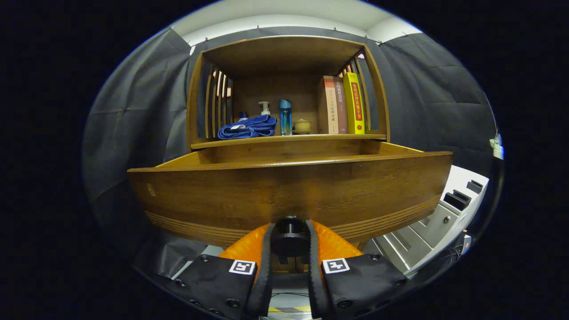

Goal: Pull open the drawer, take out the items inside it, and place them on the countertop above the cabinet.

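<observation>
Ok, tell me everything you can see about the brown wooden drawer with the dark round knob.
The brown wooden drawer stands pulled out from the wooden cabinet, below the shelf. Its wide front panel has grooved lines along the lower edge. The dark round knob sits low at the middle, and the gripper is shut on it, one finger on each side. Its inside is hidden.

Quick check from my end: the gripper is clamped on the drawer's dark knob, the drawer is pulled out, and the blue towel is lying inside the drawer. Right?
One thing is off. In the gripper view the blue towel lies on the countertop beside the pump bottle, not inside the drawer. The rest holds: the gripper is clamped on the dark knob and the drawer is pulled out.
</observation>
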Available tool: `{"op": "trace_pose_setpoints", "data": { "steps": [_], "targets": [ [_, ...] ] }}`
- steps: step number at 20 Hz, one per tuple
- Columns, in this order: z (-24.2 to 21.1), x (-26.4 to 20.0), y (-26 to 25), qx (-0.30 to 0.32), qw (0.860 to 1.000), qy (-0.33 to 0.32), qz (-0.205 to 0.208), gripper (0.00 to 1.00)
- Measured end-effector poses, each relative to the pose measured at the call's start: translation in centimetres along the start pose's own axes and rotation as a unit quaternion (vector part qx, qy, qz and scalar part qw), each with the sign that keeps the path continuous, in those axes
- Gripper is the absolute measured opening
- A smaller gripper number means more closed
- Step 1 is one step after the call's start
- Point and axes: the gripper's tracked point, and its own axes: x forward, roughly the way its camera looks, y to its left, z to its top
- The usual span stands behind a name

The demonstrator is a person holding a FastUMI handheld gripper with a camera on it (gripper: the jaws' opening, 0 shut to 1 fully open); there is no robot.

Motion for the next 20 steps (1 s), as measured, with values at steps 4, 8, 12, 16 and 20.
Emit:
{"op": "trace_pose_setpoints", "data": {
  "steps": [4, 8, 12, 16, 20],
  "targets": [
    [0.1, -0.1, 0.0, -0.001, 1.000, -0.005, 0.001, 0.51],
    [0.0, -0.2, 0.8, 0.005, 1.000, -0.005, 0.014, 0.64],
    [0.0, -0.4, 1.0, -0.005, 1.000, -0.002, 0.016, 0.84],
    [2.4, -2.0, 1.1, -0.010, 0.999, -0.027, 0.020, 0.99],
    [7.0, -3.9, 1.7, -0.006, 0.997, -0.068, 0.031, 0.99]
  ]
}}
